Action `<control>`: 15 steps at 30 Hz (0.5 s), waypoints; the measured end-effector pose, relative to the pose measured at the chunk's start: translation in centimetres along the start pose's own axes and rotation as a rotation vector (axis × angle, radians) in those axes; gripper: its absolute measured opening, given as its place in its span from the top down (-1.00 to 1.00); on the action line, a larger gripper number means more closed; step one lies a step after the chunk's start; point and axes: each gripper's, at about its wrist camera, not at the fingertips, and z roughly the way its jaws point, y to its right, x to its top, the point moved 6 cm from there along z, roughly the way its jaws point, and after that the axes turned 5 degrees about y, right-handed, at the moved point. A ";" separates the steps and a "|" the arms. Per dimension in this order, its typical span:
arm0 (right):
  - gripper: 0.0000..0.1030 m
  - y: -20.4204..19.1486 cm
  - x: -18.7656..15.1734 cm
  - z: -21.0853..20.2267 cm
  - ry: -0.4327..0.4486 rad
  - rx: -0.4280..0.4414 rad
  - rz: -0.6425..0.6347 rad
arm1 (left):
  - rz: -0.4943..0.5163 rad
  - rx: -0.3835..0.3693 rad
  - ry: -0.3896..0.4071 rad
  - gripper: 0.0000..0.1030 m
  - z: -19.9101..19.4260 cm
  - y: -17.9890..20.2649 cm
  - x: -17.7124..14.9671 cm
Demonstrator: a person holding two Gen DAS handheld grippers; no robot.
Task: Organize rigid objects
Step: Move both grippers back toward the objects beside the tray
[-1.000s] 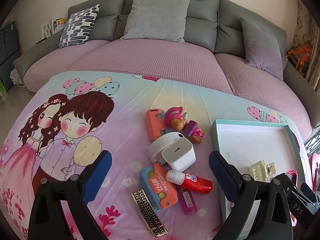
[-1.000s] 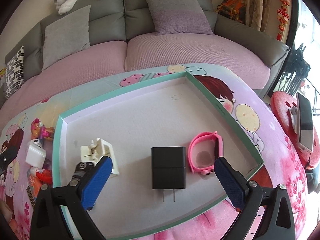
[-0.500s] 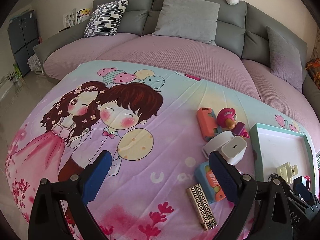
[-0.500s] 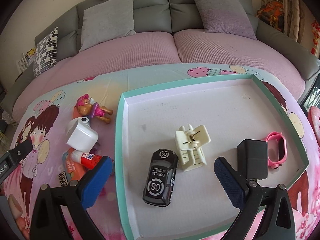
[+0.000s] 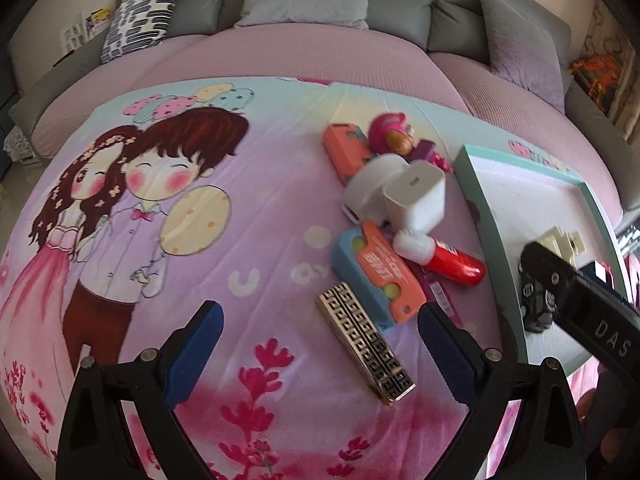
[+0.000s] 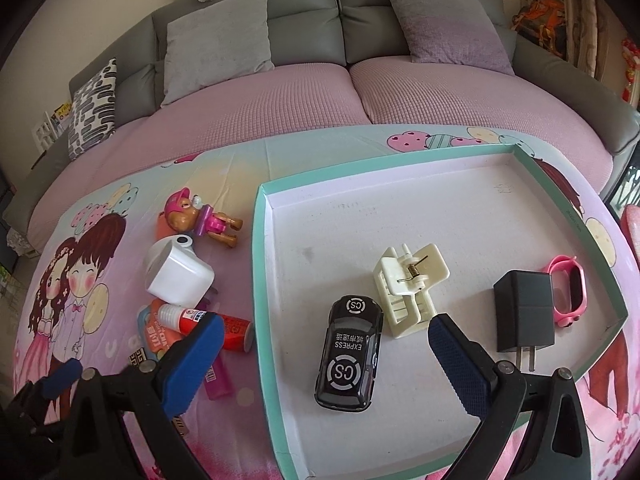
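A teal-rimmed tray (image 6: 258, 240) holds a black toy car (image 6: 349, 354), a cream clip (image 6: 408, 290), a black charger (image 6: 524, 312) and a pink wristband (image 6: 568, 290). Left of it on the cartoon cloth lies a pile: white charger (image 5: 416, 196), red glue bottle (image 5: 448, 260), orange-blue case (image 5: 376, 276), gold patterned bar (image 5: 366, 344), pink toy dog (image 6: 200, 220). My left gripper (image 5: 316, 340) is open and empty, just in front of the gold bar. My right gripper (image 6: 324, 356) is open and empty above the tray's near left edge, by the car.
The tray's rim (image 5: 486, 216) stands at the right in the left wrist view, with my right gripper's body (image 5: 580, 304) over it. A pink lighter (image 6: 216, 380) lies by the pile. A grey sofa with cushions (image 6: 224, 36) runs behind the table.
Both views have swung. My left gripper has moved right, toward the pile, so the gold bar lies between its fingers' line. My right gripper has shifted left toward the tray's left edge.
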 end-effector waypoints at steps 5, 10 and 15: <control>-1.00 -0.1 -0.1 0.1 -0.006 0.000 -0.005 | 0.090 0.047 -0.055 -0.90 1.6 1.2 -1.2; -1.00 -0.6 -0.3 0.2 -0.013 0.006 -0.028 | 0.062 0.092 -0.078 -0.90 2.0 -0.7 -1.6; -1.00 -1.5 -0.5 0.2 -0.014 0.033 -0.052 | -0.015 0.143 -0.069 -0.90 1.7 -3.5 -1.3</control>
